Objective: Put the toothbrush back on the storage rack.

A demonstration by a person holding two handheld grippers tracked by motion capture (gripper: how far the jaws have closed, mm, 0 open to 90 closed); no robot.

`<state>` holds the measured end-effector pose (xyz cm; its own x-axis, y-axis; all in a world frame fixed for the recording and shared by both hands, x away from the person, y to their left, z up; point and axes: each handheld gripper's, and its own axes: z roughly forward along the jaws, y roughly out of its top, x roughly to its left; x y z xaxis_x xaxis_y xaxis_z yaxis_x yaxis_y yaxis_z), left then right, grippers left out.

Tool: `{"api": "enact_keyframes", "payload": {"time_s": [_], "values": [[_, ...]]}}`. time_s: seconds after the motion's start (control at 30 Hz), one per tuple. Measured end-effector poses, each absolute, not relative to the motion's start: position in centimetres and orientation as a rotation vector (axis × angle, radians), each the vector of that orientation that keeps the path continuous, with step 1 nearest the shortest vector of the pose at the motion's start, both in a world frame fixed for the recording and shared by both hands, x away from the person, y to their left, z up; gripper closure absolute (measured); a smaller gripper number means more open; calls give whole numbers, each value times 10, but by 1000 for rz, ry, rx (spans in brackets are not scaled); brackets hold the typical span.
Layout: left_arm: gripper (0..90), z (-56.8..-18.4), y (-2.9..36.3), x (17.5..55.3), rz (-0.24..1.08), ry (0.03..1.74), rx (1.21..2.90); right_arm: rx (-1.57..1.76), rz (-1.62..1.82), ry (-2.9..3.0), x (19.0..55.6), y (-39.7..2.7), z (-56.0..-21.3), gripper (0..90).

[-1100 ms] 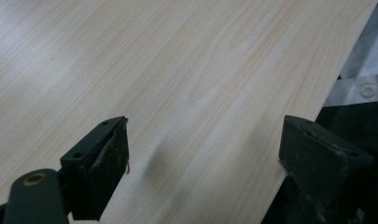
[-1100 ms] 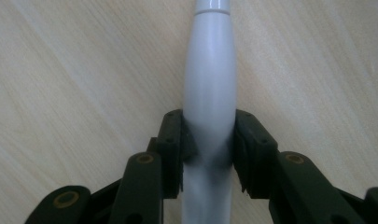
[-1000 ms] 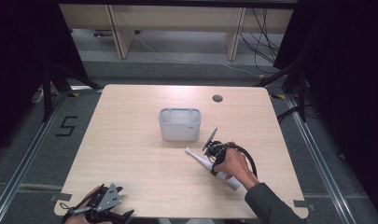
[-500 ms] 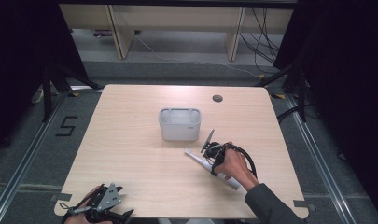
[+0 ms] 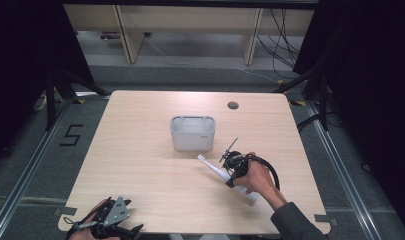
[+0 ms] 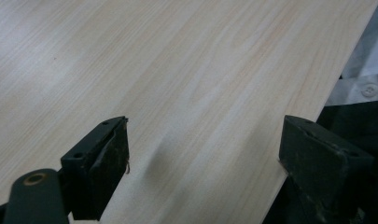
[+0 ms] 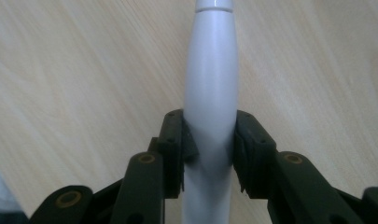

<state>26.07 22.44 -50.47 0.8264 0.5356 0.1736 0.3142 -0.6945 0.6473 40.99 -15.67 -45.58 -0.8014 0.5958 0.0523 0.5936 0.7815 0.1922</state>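
1. Left gripper [image 5: 121, 231]: at table's [image 5: 140, 150] near-left edge, jaws spread wide w/ nothing btwn them, just bare wood below.
2. Grey bin [image 5: 192, 133]: upright, mid-table, slightly toward far side.
3. White electric toothbrush [image 5: 213, 168]: lying on table, just right of & nearer than bin, head end pointing toward bin, apart from it.
4. Right gripper [image 5: 231, 176]: jaws clamped on toothbrush handle [image 7: 210, 102], pads pressing both sides; person's hand behind it.
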Motion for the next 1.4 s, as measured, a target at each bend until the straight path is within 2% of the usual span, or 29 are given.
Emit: {"api": "enact_keyframes", "payload": {"time_s": [0.33,0.67,1.4], "values": [[158,-505,224,260,465,627,2373,993,805,2832,401,-181,-420,666],[158,-505,224,261,470,630,2369,941,1116,2664,407,-194,-386,665],[158,-505,225,261,477,641,2360,975,1382,2399,446,-176,-370,666]]}}
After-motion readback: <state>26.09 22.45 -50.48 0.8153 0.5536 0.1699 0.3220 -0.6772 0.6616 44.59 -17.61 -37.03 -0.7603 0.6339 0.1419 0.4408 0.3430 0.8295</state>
